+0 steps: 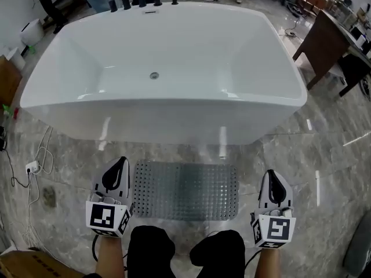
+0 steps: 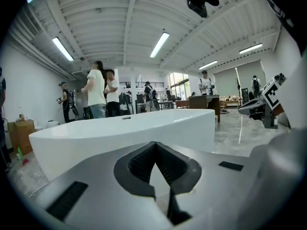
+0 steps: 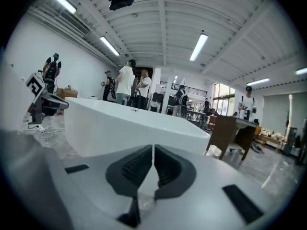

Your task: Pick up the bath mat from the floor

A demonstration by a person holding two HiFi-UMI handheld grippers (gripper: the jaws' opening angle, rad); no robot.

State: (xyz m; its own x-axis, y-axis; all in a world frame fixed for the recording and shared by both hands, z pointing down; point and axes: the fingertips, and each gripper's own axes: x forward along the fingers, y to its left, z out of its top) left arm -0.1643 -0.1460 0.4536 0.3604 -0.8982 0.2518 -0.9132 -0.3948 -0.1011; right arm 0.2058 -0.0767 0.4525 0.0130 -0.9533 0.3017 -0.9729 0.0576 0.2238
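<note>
The grey studded bath mat point(image 1: 185, 190) lies flat on the marble floor, right in front of the white bathtub point(image 1: 162, 117). My left gripper point(image 1: 120, 163) hovers just off the mat's left edge, jaws shut and empty. Off the mat's right edge is my right gripper point(image 1: 271, 174), also shut with nothing in it. In the left gripper view the closed jaws point(image 2: 154, 145) point at the tub wall point(image 2: 120, 133), and the right gripper point(image 2: 261, 107) shows at the right. The right gripper view has its closed jaws point(image 3: 152, 150) facing the tub point(image 3: 124, 123). Neither gripper view shows the mat.
The person's dark knees point(image 1: 152, 242) are just behind the mat. A power strip with white cables point(image 1: 32, 167) lies on the floor at left. A brown desk point(image 1: 324, 42) stands at the back right. People stand beyond the tub point(image 2: 98, 92).
</note>
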